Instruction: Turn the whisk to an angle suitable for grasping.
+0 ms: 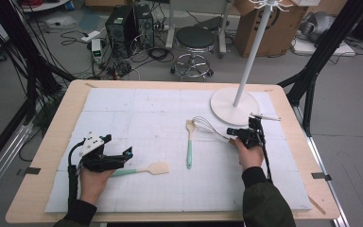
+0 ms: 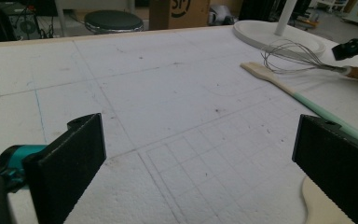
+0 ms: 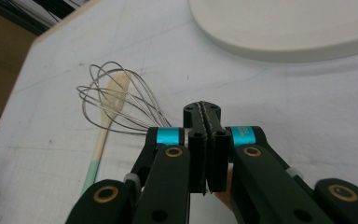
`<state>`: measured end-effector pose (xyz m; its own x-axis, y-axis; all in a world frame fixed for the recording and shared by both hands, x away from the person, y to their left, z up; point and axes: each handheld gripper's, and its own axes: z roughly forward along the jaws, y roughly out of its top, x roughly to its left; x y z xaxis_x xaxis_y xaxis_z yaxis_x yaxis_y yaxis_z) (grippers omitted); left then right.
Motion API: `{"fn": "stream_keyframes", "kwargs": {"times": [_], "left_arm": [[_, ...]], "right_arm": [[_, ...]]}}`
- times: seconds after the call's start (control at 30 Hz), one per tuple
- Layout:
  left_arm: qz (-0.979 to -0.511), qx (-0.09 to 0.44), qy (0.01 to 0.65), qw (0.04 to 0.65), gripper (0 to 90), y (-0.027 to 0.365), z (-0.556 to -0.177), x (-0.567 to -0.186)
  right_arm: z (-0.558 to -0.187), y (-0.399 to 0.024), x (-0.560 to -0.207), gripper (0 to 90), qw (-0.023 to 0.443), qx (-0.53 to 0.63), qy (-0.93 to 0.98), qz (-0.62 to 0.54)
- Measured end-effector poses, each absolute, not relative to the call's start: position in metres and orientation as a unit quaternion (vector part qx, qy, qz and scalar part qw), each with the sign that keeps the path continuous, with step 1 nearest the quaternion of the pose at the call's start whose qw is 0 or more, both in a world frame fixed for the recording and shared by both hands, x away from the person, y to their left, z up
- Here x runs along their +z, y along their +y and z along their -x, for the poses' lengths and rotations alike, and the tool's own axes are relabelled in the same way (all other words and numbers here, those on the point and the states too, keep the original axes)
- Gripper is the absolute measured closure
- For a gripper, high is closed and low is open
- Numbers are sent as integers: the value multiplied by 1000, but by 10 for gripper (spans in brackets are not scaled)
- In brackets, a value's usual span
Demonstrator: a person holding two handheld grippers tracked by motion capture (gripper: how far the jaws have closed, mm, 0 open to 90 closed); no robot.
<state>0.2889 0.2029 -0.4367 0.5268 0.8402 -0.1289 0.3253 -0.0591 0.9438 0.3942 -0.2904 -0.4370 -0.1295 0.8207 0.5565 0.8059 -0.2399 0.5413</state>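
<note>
**Wire whisk in the right tongs**

The right tongs point(image 1: 244, 134) are pinched shut, and the whisk point(image 1: 207, 126) sticks out past them. In the left gripper view its wooden handle runs in under them. The whisk is a bunch of thin, shiny wire loops, round like a balloon. It is just beside the round white stand base point(image 1: 231, 108), which is flat and smooth. A long spoon point(image 1: 189, 142) with a pale wooden head and a green handle lies right under the wire loops. The left tongs point(image 1: 118, 158) are wide open with nothing between their black bumpy pads. A flat wooden spatula point(image 1: 144, 169) lies beside them, far from the base. The tabletop point(image 1: 142, 109) has a white, grainy foam cover.
</note>
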Motion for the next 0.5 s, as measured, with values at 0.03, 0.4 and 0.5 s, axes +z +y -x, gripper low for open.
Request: {"fn": "stream_keyframes", "kwargs": {"times": [0.03, 0.4, 0.5], "left_arm": [[-688, 239, 423, 539, 33, 203, -289, -437], [-687, 239, 422, 541, 33, 203, -288, -435], [-687, 240, 422, 541, 33, 203, -288, -435]], "right_arm": [[-397, -287, -439, 895, 6, 425, 618, -662], [-389, -273, -443, 895, -6, 409, 641, -649], [-381, -272, -446, 895, -11, 411, 643, -646]]}}
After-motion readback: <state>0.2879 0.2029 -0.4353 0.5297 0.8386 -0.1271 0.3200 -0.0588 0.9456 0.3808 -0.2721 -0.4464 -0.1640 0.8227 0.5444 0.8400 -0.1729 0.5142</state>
